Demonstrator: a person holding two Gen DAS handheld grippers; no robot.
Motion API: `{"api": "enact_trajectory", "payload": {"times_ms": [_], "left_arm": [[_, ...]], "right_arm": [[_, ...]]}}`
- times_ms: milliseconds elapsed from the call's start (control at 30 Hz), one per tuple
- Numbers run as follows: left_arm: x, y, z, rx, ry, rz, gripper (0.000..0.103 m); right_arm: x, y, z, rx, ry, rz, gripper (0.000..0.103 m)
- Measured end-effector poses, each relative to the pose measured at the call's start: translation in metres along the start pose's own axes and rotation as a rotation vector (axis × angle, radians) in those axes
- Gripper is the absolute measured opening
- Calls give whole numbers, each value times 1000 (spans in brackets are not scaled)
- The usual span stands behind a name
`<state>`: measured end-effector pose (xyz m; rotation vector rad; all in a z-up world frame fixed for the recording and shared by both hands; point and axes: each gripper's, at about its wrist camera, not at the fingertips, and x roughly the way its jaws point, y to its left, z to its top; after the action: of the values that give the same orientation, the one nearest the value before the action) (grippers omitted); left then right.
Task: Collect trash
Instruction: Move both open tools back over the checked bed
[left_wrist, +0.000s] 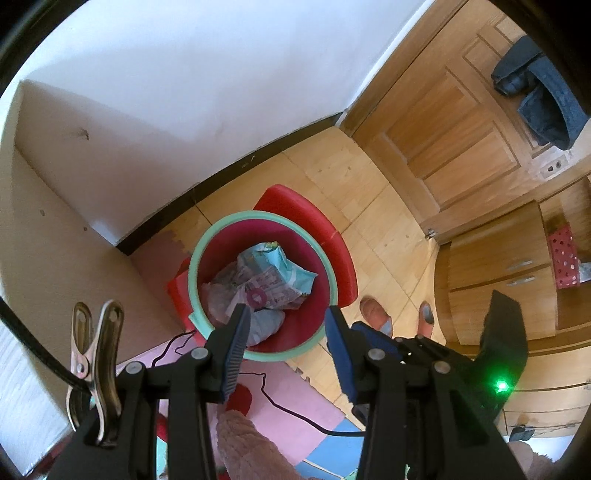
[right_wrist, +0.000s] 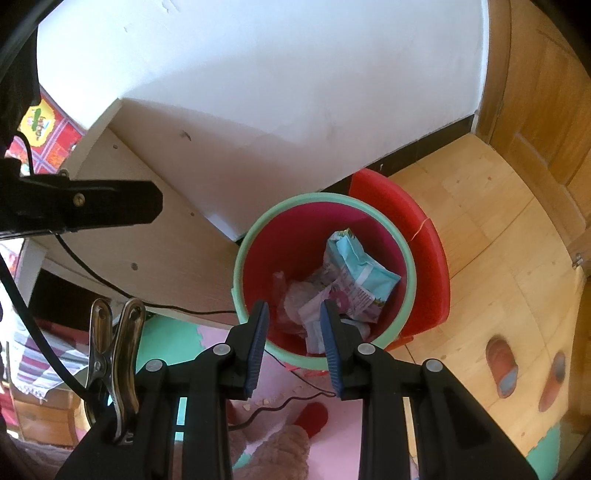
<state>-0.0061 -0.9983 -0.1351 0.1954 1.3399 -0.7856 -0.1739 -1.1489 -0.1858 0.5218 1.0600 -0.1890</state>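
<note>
A red bin with a pale green rim (left_wrist: 251, 216) (right_wrist: 317, 199) stands on the floor by the white wall. In it lie a crumpled light-blue wrapper (left_wrist: 284, 260) (right_wrist: 360, 271) and pinkish-white wrappers (left_wrist: 258, 288) (right_wrist: 317, 306). My left gripper (left_wrist: 288, 325) hangs over the bin's near edge, open, nothing between its blue pads. My right gripper (right_wrist: 293, 321) is also above the near rim, open and holding nothing; only the trash below shows through the gap. Its blue fingertip (left_wrist: 369, 332) shows in the left wrist view.
A red plastic stool (left_wrist: 328, 229) (right_wrist: 428, 243) stands right behind the bin. A pale cabinet side (right_wrist: 155, 236) is at the left, a wooden door (left_wrist: 443, 122) at the right. Slippers (right_wrist: 502, 365) lie on the wood floor. A black cable (right_wrist: 280, 402) crosses the pink foam mat (left_wrist: 295, 406).
</note>
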Motion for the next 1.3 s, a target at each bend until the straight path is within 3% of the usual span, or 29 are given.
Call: {"api": "enact_trajectory", "payload": {"times_ms": [600,867,1300], "left_arm": [[-98,35,-61,-16,-79,-39,44],[-149,69,-98,-58,-139,-20,44],[-239,133,-173,-175,-269,38,44]], "right_arm": [[-72,73,-9,-44,-121,-14,30],[-91,132,-24,-126,-142,4,30],[-127,244,-60,-252,-191,112,30]]}}
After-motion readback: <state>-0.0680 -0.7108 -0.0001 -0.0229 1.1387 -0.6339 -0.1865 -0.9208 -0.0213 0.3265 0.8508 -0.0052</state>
